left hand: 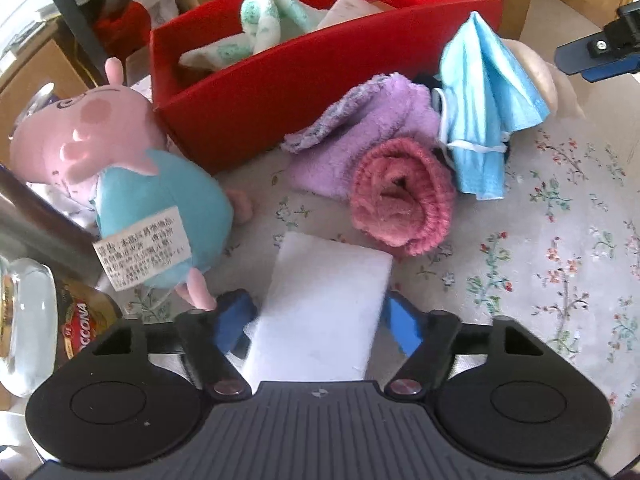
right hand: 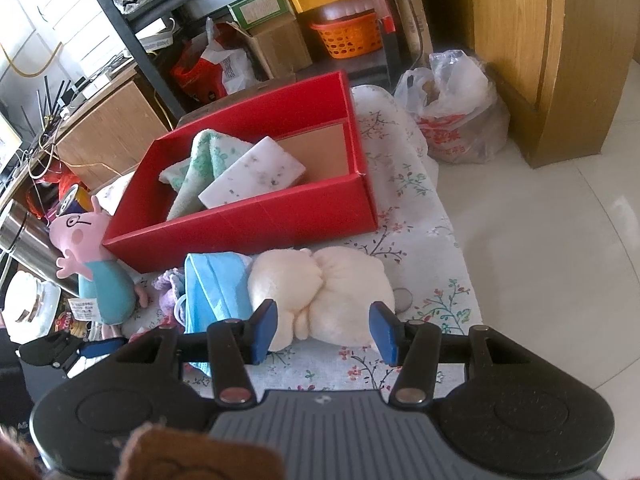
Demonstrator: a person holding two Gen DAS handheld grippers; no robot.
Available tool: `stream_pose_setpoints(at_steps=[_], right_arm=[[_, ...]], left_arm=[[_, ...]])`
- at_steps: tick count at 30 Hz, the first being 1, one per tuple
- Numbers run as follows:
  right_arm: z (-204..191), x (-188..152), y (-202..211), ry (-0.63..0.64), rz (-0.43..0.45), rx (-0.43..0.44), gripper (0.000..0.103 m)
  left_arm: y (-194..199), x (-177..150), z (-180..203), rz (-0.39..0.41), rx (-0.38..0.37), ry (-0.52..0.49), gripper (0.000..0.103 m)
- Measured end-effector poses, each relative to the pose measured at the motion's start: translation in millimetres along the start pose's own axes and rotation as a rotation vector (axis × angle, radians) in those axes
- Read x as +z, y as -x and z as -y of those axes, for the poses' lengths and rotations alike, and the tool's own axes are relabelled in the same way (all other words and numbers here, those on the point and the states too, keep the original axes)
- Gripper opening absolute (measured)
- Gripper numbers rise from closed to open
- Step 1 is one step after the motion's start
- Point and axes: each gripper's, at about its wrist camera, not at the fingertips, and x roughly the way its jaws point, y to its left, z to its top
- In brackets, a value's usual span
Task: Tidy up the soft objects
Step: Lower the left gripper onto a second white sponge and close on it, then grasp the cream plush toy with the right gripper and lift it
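My left gripper (left hand: 320,320) has its blue fingers against both sides of a white sponge block (left hand: 324,308), held low over the flowered cloth. Beyond it lie a rolled pink towel (left hand: 402,200), a purple cloth (left hand: 360,136), a blue face mask (left hand: 488,108) and a pig plush (left hand: 120,168). The red box (left hand: 320,80) holds a green-white towel (left hand: 264,20); the right wrist view shows the box (right hand: 248,224) also holding a speckled white sponge (right hand: 252,176). My right gripper (right hand: 324,332) is open, straddling a cream plush (right hand: 324,296) without gripping it.
A steel flask (left hand: 36,220), a glass jar (left hand: 24,320) and a coffee tin (left hand: 80,324) stand at the left. The table edge drops off right of the cloth (right hand: 448,280). A plastic bag (right hand: 456,112), a wooden cabinet (right hand: 560,48) and cluttered shelves stand beyond.
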Motion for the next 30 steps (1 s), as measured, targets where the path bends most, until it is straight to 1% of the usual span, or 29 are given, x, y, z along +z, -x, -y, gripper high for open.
stream_pose_setpoints(at_steps=[1,2,5,9,13,16,17,18,19,21,22,24,28,29,30], right_arm=[[0,0,0,0.004,0.001,-0.005,0.024],[0,0,-1,0.007,0.001,-0.011,0.024],[3,1,-4,0.01,-0.008,-0.026,0.024],[9,5,-5,-0.018,-0.01,-0.024,0.024],[8,11,-9,-0.03,-0.012,-0.016,0.024],[4,14,-19,-0.054,-0.048,0.039,0.024],[2,14,-23,-0.059,-0.062,0.052,0.025],[0,14,-27,-0.059,-0.067,0.046,0.031],[-3,14,-30,-0.053,-0.066,0.035,0.034],[-6,14,-35,-0.05,-0.068,0.02,0.043],[-7,13,-37,-0.048,-0.073,0.014,0.044],[-8,13,-40,-0.034,-0.076,-0.005,0.052],[0,13,-46,-0.067,-0.094,-0.007,0.059],[3,13,-48,-0.08,-0.104,-0.003,0.063],[6,13,-51,-0.098,-0.111,0.005,0.064]], left_arm=[[0,1,-2,-0.012,-0.02,0.027,0.058],[0,1,-3,-0.021,-0.013,0.047,0.056],[3,1,0,-0.016,0.004,0.038,0.052],[13,0,6,-0.005,0.012,0.039,0.051],[23,-3,5,0.01,-0.033,0.08,0.051],[26,-4,4,0.019,-0.054,0.089,0.051],[27,-4,5,0.02,-0.058,0.089,0.051],[29,-5,5,0.023,-0.06,0.088,0.051],[29,-5,5,0.024,-0.062,0.091,0.051],[30,-6,4,0.025,-0.067,0.096,0.051],[29,-6,3,0.026,-0.068,0.098,0.051],[30,-6,0,0.028,-0.073,0.106,0.052],[29,-4,-5,0.034,-0.083,0.116,0.052],[30,-5,-5,0.036,-0.086,0.117,0.052],[30,-4,-5,0.037,-0.09,0.12,0.053]])
